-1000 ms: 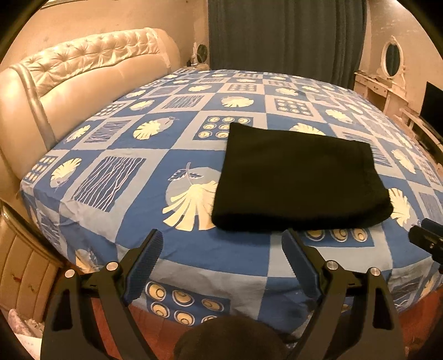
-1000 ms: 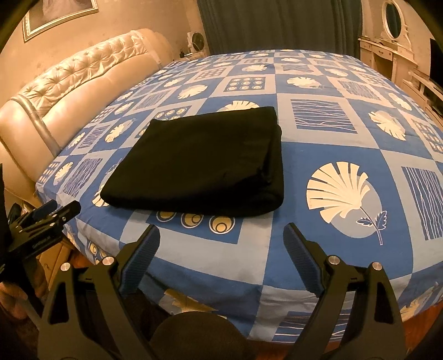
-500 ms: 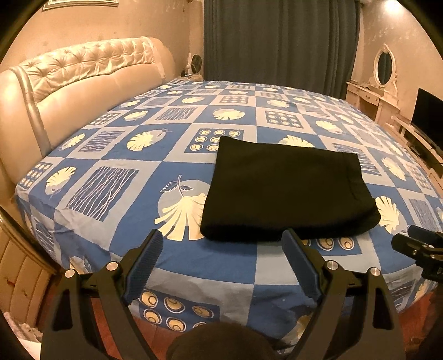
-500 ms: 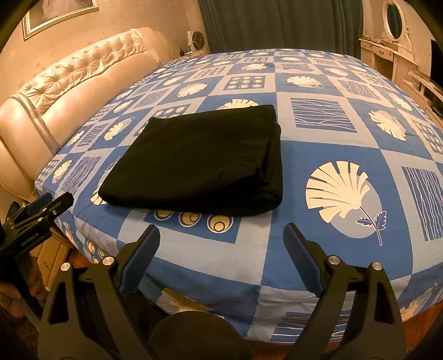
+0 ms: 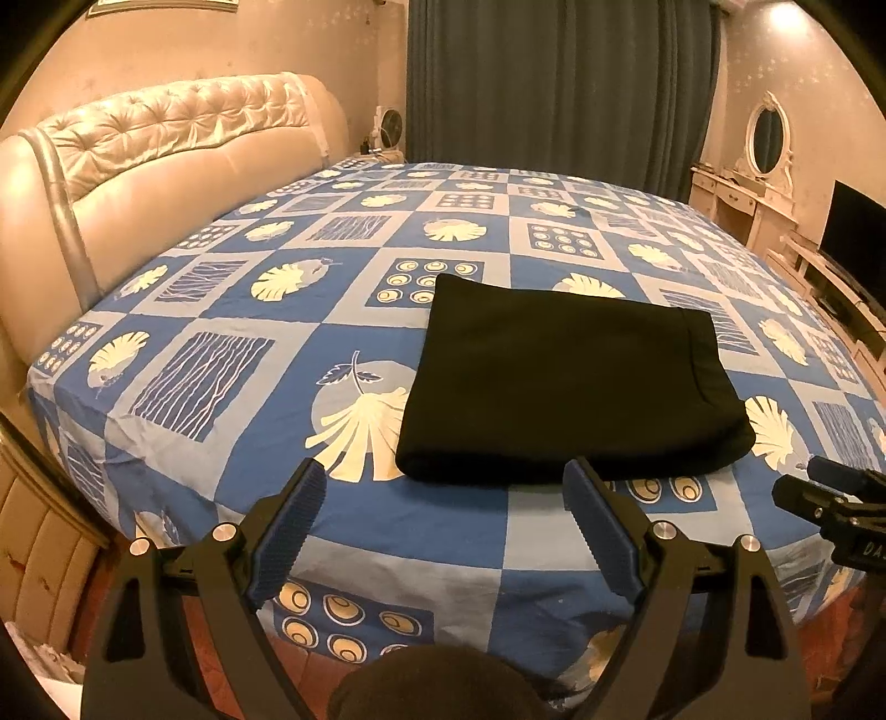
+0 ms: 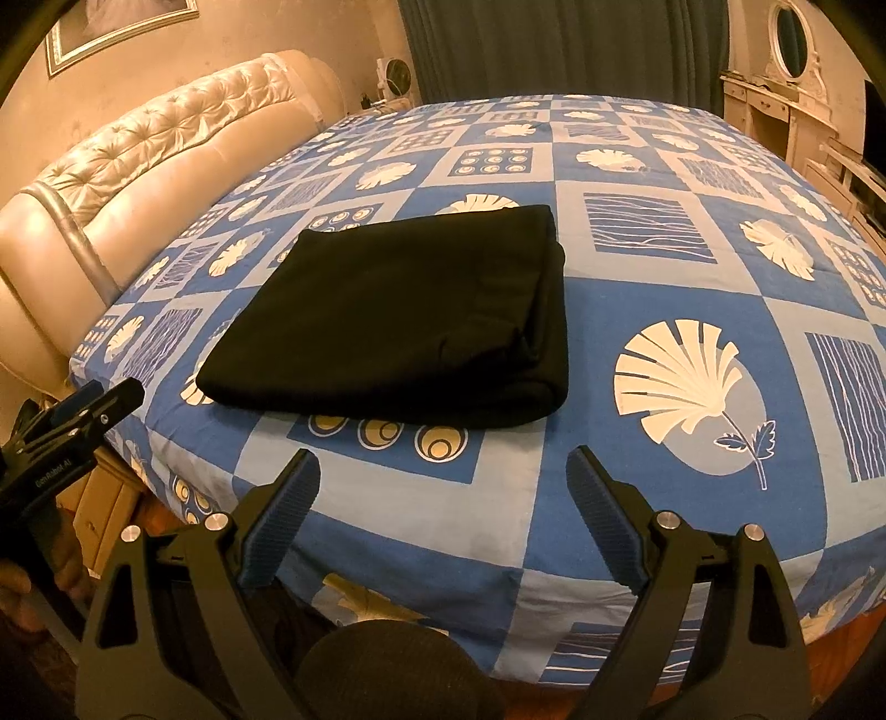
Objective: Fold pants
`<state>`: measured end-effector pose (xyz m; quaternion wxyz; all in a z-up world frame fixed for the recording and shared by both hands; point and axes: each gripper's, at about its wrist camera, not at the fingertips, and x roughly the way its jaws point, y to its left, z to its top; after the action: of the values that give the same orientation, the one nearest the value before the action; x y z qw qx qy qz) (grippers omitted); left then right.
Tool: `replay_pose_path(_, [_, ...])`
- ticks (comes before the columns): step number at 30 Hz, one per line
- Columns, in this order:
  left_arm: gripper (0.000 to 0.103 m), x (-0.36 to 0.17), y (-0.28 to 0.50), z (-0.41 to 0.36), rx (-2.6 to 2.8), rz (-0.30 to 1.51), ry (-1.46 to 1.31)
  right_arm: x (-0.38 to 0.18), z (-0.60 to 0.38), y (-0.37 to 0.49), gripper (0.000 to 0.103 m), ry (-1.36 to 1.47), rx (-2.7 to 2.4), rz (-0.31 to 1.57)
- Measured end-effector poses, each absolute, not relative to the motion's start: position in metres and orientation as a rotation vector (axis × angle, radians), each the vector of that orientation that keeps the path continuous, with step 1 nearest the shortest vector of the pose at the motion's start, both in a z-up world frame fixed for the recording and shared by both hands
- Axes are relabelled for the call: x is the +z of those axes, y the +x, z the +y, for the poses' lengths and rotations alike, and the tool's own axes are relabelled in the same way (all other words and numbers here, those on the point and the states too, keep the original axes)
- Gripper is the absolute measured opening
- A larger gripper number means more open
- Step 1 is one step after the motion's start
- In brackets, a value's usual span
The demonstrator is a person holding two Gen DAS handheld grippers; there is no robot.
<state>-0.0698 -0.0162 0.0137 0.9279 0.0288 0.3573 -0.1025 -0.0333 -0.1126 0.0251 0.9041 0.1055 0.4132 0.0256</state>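
Both claws stand wide apart and hold nothing: the left claw [image 5: 443, 531] and the right claw [image 6: 443, 520] hover over the near edge of the bed [image 5: 387, 520], clear of the cloth. The pants [image 5: 565, 382] lie folded into a flat black rectangle on the blue patterned bedspread, near that edge. Compared with a second ago, the pants have not shifted, and neither claw has changed its spread; the left view has tilted slightly, so more wall and curtain [image 5: 554, 83] appear. The left view alone shows a dark screen [image 5: 858, 232] at far right and the tip of the right claw. The right view alone shows a framed picture [image 6: 122, 27] above the headboard [image 6: 166, 144], and the left claw's tip at the left edge.
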Motion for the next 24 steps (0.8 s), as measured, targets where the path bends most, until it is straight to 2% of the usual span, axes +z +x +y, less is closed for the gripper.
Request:
replay_pose_path(4, [0.087,0.015,-0.07,-0.016,-0.222,0.734,0.038,0.022,-0.113,-0.033,0.091,0.221,0.055,0.859])
replay_pose_path(5, [0.091,0.015,-0.07,-0.017,-0.224,0.737,0.033,0.022,-0.112,-0.033,0.091,0.221,0.056,0.86])
replay_pose_path(6, [0.092,0.015,-0.069,-0.018,-0.212,0.744,0.031,0.022,-0.112,-0.033,0.091,0.22,0.057,0.861])
replay_pose_path(18, [0.092,0.022,-0.08,-0.026,-0.182,0.727,0.092,0.019,-0.111,-0.033,0.091,0.225,0.066,0.871])
replay_pose_path(24, [0.092,0.014,-0.071,-0.022,-0.159,0.784,0.074,0.019,-0.112,-0.032,0.091,0.225,0.068,0.873])
